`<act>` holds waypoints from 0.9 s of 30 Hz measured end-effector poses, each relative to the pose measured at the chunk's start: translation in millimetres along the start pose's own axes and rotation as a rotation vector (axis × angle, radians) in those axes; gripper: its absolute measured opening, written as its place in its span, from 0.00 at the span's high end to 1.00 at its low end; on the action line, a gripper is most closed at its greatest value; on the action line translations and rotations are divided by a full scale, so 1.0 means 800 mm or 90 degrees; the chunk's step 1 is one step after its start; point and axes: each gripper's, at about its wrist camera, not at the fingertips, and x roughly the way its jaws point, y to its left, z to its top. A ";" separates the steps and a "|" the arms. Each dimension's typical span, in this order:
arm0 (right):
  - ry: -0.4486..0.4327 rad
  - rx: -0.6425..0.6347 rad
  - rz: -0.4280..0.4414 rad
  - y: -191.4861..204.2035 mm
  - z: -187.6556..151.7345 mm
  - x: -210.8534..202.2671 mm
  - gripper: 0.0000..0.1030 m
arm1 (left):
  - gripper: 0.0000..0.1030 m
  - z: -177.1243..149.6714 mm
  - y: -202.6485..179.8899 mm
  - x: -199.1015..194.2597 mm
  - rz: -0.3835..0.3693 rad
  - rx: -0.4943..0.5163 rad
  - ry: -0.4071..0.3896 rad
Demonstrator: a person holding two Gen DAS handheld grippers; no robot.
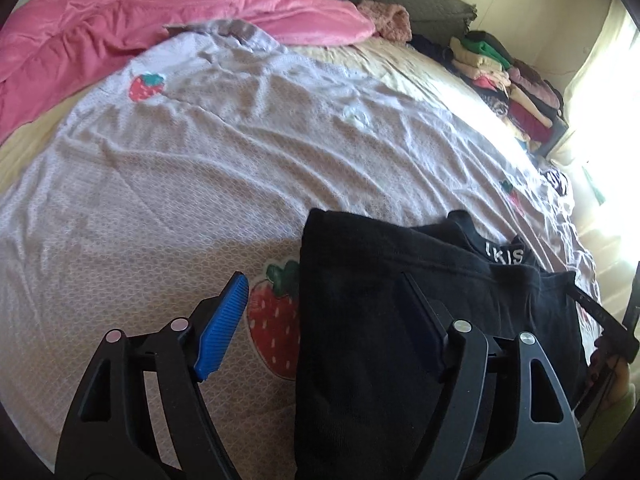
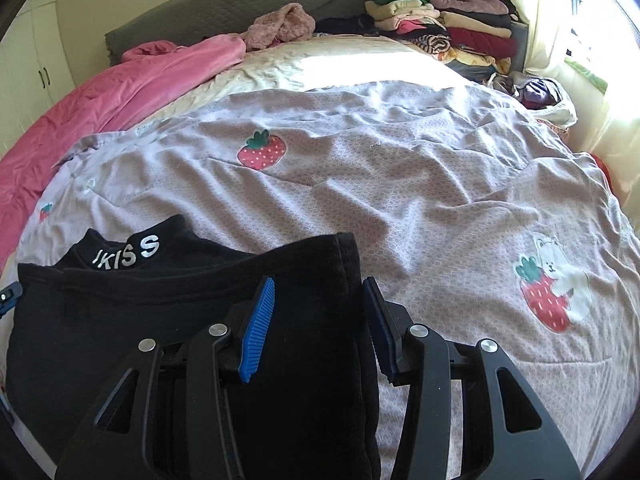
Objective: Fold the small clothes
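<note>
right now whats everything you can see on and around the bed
black garment: one, black with white lettering, near edge of the bed, partly folded
strawberry cover: one, pale lilac, spread over the bed
pink blanket: one, pink, bunched along the far left
fuzzy item: one, dusty pink, by the headboard
headboard: one, grey-green, far end
folded clothes: one stack, mixed colours, far right corner
left claw: open, straddling the garment's left edge
right claw: jaws either side of the garment's right edge, grip unclear
</note>
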 end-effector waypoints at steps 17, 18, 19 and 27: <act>-0.072 0.034 0.005 -0.025 0.021 -0.019 0.91 | 0.96 0.024 -0.026 -0.035 -0.014 0.071 -0.123; -0.063 0.036 0.003 -0.025 0.021 -0.012 0.91 | 0.96 0.023 -0.025 -0.029 -0.009 0.071 -0.116; -0.050 0.039 0.004 -0.025 0.020 -0.003 0.91 | 0.96 0.021 -0.022 -0.019 -0.003 0.068 -0.103; 0.002 0.046 -0.034 -0.026 0.006 0.027 0.90 | 0.83 0.006 -0.005 0.018 0.049 0.071 -0.049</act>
